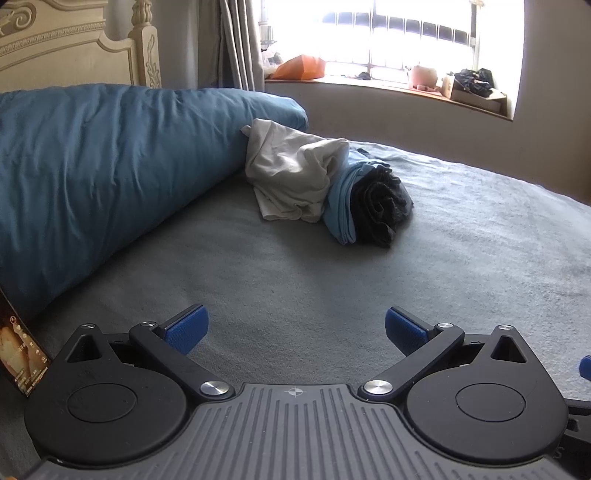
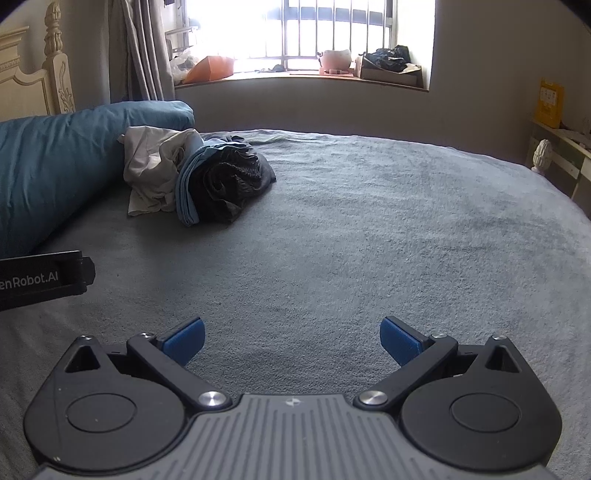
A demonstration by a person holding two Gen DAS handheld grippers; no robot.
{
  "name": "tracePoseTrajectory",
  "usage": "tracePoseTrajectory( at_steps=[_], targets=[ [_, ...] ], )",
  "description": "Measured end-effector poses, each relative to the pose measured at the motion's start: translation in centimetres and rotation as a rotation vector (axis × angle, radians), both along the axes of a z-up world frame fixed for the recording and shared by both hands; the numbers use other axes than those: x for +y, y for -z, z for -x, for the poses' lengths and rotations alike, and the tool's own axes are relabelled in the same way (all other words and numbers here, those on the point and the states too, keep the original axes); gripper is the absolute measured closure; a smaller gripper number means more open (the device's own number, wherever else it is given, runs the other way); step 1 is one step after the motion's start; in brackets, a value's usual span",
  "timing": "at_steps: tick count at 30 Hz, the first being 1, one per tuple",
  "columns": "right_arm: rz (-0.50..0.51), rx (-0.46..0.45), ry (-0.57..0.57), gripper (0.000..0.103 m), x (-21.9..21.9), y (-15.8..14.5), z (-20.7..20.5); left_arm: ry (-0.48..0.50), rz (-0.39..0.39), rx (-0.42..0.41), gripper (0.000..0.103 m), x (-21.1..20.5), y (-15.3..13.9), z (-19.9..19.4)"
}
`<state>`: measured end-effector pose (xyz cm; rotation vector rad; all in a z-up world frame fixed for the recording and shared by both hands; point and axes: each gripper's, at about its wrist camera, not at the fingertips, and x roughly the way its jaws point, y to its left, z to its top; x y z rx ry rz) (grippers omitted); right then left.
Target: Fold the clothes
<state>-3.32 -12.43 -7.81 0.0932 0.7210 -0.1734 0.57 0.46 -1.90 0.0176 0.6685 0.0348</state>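
both the left tongs (image 1: 296, 330) and right tongs (image 2: 291, 339) are hanging released over bare grey bed (image 2: 369, 240); the crumpled clothes pile (image 1: 325, 188) is waiting upper left of centre, leaving folding room.

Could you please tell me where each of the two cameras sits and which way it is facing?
Left wrist: on the left hand-held gripper, low over the grey bed, facing the clothes pile and window; its open blue fingers show.
Right wrist: on the right hand-held gripper, facing the same way; its open fingers and part of the left gripper's body show.
Shared: bed, pile, blue duvet, window.
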Motion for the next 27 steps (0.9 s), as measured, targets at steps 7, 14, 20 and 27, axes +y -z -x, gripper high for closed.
tracePoseTrajectory(
  at_steps=[7,14,20,27],
  targets=[
    [0.036,-0.033,-0.043,0.0,-1.0,-0.6,-0.8,0.013,-0.045,-0.067,0.0,-0.3,-0.1,-1.7],
    [0.04,-0.084,-0.069,0.0,-2.6,-0.6,-2.9,0.021,-0.056,-0.114,0.0,-0.5,0.8,-4.4],
    [0.081,-0.141,-0.143,0.0,-2.8,-0.3,-5.8,0.001,-0.082,-0.189,0.0,0.1,2.3,-7.9],
    [0.069,-0.235,-0.285,0.0,-1.8,-1.7,-14.0,0.028,-0.117,-0.297,0.0,1.0,4.0,-13.4]
  ],
)
